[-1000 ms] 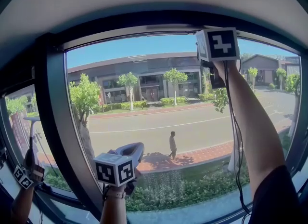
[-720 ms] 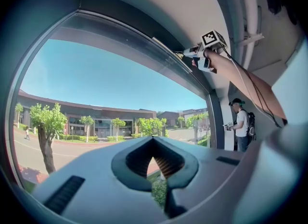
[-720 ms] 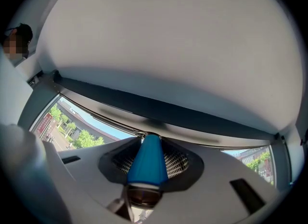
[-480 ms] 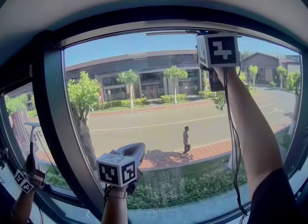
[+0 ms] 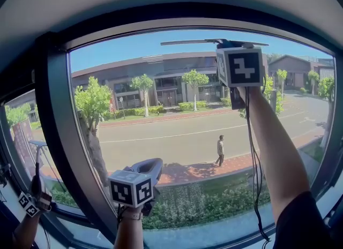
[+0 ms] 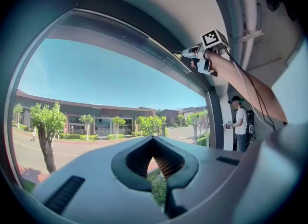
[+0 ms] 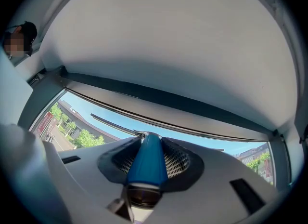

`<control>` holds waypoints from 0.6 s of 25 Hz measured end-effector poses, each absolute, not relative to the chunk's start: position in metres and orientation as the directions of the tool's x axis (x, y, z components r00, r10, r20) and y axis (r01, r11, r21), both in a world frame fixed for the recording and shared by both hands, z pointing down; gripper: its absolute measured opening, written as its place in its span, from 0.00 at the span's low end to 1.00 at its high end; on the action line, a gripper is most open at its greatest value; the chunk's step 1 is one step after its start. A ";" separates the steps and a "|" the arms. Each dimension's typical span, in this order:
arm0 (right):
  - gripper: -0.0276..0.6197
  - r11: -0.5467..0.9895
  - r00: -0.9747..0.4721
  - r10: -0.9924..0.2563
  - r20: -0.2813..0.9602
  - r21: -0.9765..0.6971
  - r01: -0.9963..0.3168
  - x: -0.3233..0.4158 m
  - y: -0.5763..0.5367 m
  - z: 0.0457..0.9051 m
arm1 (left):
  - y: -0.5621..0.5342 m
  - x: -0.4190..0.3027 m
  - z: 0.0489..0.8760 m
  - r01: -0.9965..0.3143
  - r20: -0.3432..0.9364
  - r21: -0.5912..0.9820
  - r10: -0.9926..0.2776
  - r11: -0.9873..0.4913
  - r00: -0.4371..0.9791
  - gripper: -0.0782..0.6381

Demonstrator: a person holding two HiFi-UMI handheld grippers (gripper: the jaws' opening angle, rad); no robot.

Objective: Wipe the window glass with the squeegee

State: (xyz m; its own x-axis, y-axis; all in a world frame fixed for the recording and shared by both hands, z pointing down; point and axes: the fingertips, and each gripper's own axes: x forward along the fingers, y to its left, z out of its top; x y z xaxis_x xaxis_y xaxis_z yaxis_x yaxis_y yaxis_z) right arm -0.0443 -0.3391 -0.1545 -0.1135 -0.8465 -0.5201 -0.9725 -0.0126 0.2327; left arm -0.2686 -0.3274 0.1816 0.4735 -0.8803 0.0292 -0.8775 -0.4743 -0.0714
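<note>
In the head view, the window glass (image 5: 177,130) fills the scene. My right gripper (image 5: 232,47) is raised to the top of the pane and is shut on the squeegee's blue handle (image 7: 147,163). The thin squeegee blade (image 5: 214,43) lies level against the glass just under the upper frame; in the right gripper view the blade (image 7: 113,124) runs off to the left. My left gripper (image 5: 146,166) hangs low near the bottom of the pane. Its jaws are shut with nothing between them (image 6: 154,141). From there the right gripper (image 6: 197,53) shows high up.
A thick dark mullion (image 5: 64,135) bounds the pane on the left, and a dark frame (image 7: 168,102) runs along the top under the white ceiling. Another person (image 6: 239,122) stands at a neighbouring pane; a hand with a marker cube (image 5: 29,200) shows at far left.
My right gripper has come down a little with the squeegee, so the blade now shows below the top frame. A pedestrian outside walked right. The left gripper has barely moved.
</note>
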 end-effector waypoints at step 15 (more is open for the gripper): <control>0.24 -0.020 -0.104 -0.863 -0.494 0.238 -0.971 -0.045 -0.339 -0.132 | -0.318 -0.273 0.189 -0.879 0.029 -0.053 -0.881 -0.473 0.472 0.11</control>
State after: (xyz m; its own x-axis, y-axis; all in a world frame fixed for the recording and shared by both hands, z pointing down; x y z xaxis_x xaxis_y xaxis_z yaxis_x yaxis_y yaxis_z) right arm -0.0454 -0.3389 -0.1320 -0.1039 -0.8630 -0.4944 -0.9710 -0.0197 0.2384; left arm -0.2732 -0.3183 0.1888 0.4723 -0.8809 0.0289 -0.8794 -0.4732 -0.0525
